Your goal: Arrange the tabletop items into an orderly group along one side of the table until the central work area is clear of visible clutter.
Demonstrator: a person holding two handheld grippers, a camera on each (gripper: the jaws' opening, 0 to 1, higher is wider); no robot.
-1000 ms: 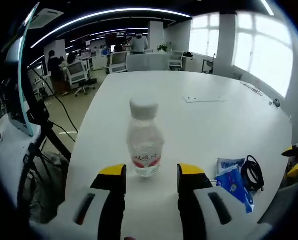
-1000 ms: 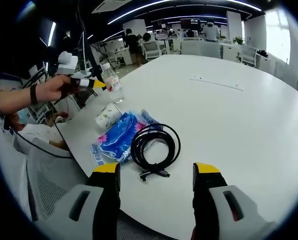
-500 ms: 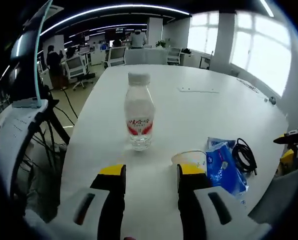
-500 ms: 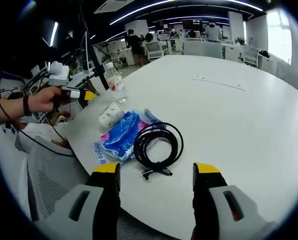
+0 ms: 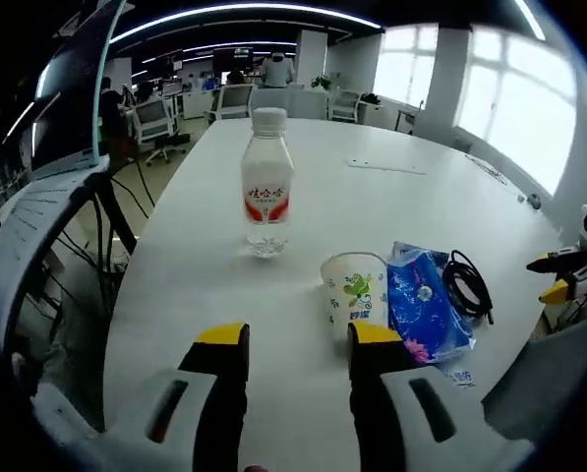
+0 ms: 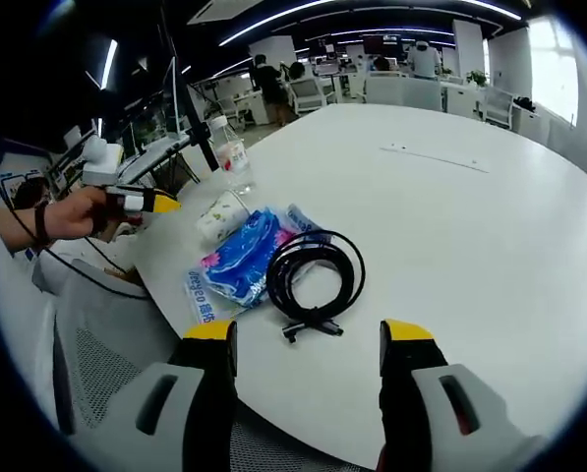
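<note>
Standing upright near the table's left edge, the water bottle [image 5: 267, 183] heads a tidy row with paper cup [image 5: 354, 289], blue pack [image 5: 422, 313] and cable [image 6: 315, 279]; left gripper [image 5: 291, 342] and right gripper [image 6: 310, 336] both hover apart, empty.

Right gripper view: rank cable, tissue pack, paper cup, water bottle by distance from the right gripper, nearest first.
From the right gripper:
1. Coiled black cable, just ahead, near the table edge.
2. Blue tissue pack, touching the cable's left side.
3. Paper cup, lying past the pack.
4. Water bottle, upright, farthest along the edge.

Opposed views, shared table [image 5: 303, 206] edge
</note>
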